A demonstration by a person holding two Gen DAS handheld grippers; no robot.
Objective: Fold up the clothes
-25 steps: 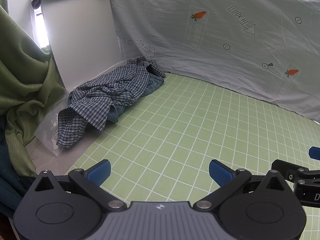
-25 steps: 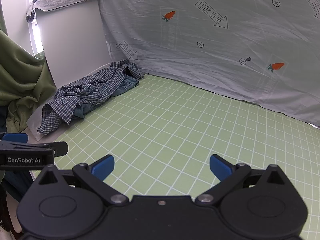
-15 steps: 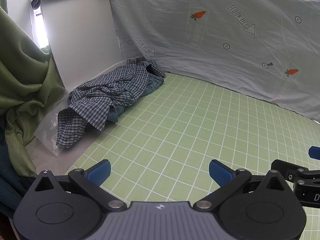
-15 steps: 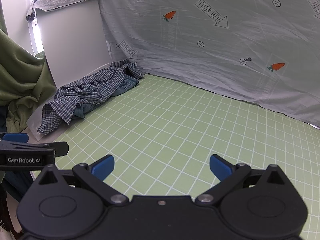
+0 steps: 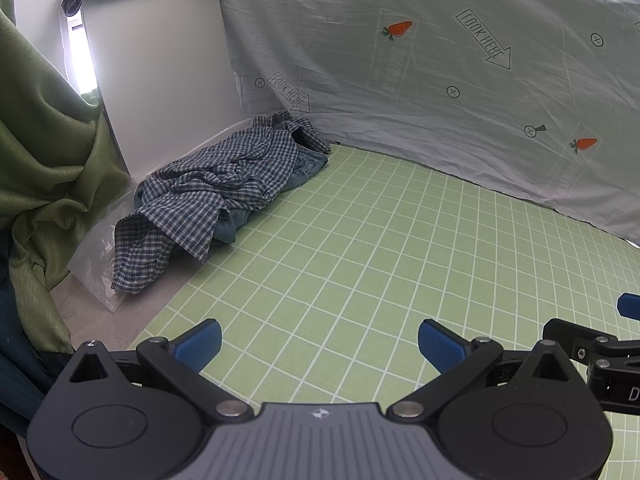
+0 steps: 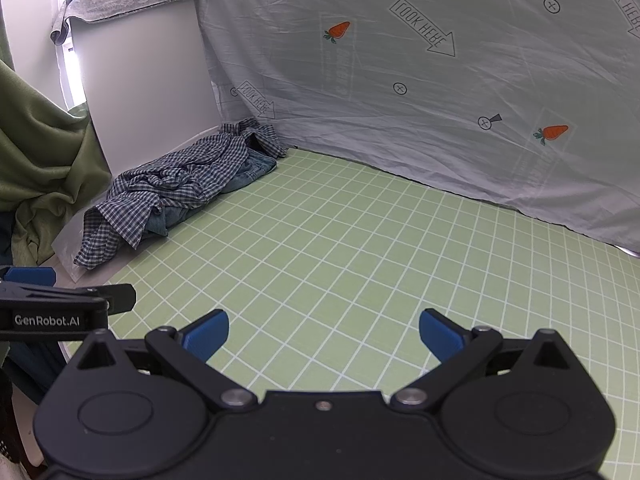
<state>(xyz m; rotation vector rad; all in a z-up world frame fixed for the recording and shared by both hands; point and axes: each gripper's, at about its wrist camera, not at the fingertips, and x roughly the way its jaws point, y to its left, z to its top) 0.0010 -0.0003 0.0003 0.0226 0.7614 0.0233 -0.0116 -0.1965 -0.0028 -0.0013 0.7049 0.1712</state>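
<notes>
Green gridded desk mat [image 5: 360, 248] fronts a grey printed sheet [image 5: 440, 80]. Crumpled blue-checked shirt [image 5: 208, 192] lies over folded denim [image 5: 308, 166] at the far-left corner. Left claw [image 5: 319, 343] and right claw [image 6: 323, 332] hover apart, empty. Positions match the earlier frame.

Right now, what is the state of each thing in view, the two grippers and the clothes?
Left gripper: open, empty, above the mat.
Right gripper: open, empty, above the mat.
Shirt: crumpled, unfolded, at the mat's far left edge.
Jeans: bunched under the shirt, mostly hidden.
Curtain: gathered at the left.
</notes>
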